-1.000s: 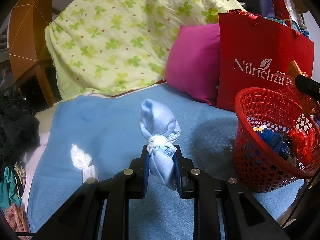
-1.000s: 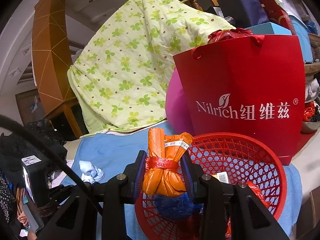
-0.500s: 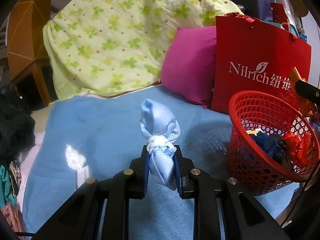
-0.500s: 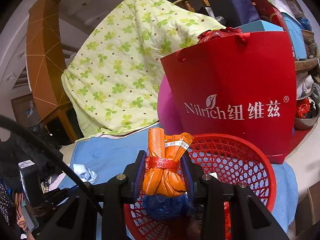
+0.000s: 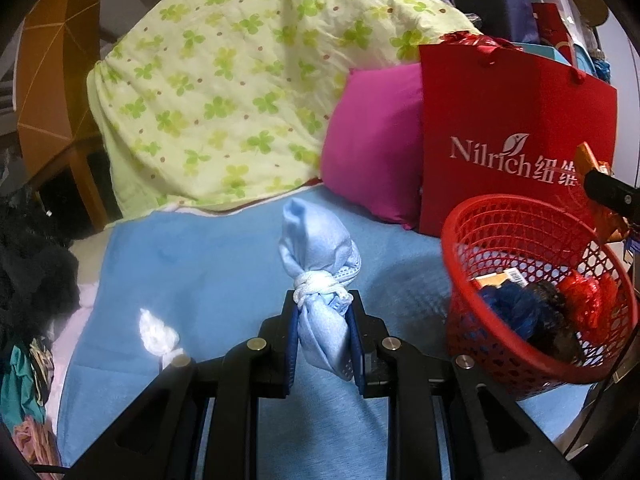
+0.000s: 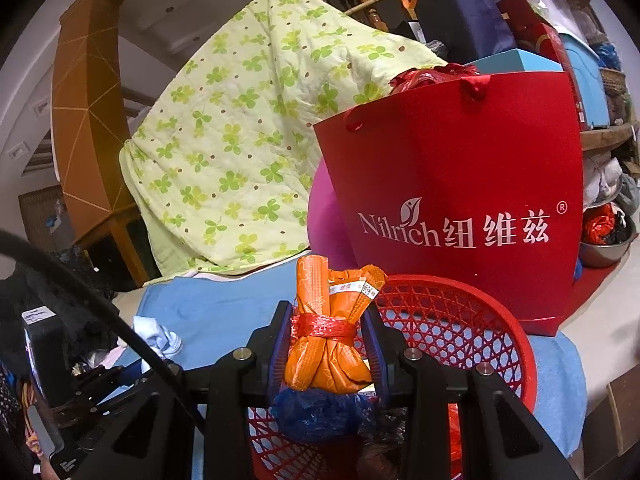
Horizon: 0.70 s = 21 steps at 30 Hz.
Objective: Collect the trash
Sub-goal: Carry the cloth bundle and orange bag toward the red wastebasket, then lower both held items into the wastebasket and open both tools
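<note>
We see left gripper (image 5: 323, 344) pinching blue knotted bundle (image 5: 320, 276) above blue blanket (image 5: 200, 264); right gripper (image 6: 329, 350) pinching orange tied bundle (image 6: 328, 332) over red basket (image 6: 460, 312).

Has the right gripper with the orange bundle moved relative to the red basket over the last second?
Yes. The right gripper, shut on the orange bundle, has advanced over the red basket; the rim now sits lower and nearer in the right wrist view.

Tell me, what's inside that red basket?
In the red basket lie a dark blue crumpled bag, shiny red wrapping, something dark and a labelled packet. Whatever sits beneath them is covered.
</note>
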### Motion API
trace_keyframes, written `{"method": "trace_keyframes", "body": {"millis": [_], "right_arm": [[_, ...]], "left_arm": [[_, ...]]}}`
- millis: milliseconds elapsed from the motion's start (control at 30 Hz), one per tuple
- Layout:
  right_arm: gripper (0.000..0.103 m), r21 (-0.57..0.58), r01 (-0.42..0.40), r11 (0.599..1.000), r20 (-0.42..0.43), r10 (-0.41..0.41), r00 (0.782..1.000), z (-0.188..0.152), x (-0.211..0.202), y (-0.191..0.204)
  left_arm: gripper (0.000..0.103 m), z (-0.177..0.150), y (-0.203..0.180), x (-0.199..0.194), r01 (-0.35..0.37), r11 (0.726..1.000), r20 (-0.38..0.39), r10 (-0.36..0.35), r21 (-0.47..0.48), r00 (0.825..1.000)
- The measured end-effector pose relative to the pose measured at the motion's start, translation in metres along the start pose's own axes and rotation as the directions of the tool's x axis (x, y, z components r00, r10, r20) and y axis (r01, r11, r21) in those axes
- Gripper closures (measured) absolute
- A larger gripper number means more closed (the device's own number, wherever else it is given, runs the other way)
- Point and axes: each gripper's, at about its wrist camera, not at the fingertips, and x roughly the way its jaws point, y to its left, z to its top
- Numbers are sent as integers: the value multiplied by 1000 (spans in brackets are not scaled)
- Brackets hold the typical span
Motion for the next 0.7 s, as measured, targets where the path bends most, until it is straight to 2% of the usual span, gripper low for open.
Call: {"method": "trace_keyframes", "body": {"millis": [200, 467, 700], "right_arm": [[66, 35, 12, 999, 34, -13, 999, 6, -9, -12], [65, 103, 48, 994, 52, -54, 997, 13, -14, -39], [65, 104, 77, 992, 46, -82, 996, 14, -14, -45]], "left_arm": [[79, 21, -27, -11, 50, 998, 46, -52, 43, 998], [79, 46, -53, -23, 125, 988, 106, -134, 92, 985], [79, 44, -62, -19, 188, 978, 93, -196, 93, 976]]}}
